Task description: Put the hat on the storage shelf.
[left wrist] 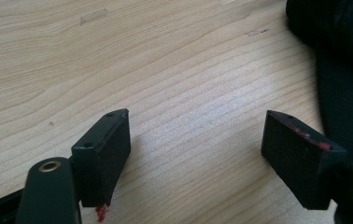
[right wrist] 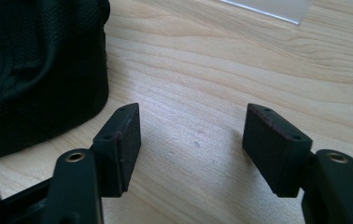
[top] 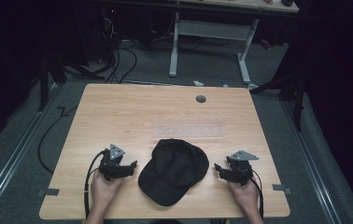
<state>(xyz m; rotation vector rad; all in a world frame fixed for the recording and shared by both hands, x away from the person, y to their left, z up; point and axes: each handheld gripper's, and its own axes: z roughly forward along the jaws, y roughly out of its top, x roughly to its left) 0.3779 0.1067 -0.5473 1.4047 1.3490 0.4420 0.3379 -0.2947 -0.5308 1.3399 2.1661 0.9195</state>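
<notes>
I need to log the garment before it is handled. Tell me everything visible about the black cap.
The black fabric baseball cap lies crown up on the light wooden table, near its front edge, with the stiff brim pointing toward the person. The woven crown looks soft and slightly slumped. It sits between both open grippers; nothing touches it.

high: overhead, far | gripper views: low, close | shared: cap (top: pixel 173 170)

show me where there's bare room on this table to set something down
Bare wood runs across the far half of the table, between the cable hole and the black cap. The near edge is crowded: cap flanked by the left gripper and right gripper.
</notes>
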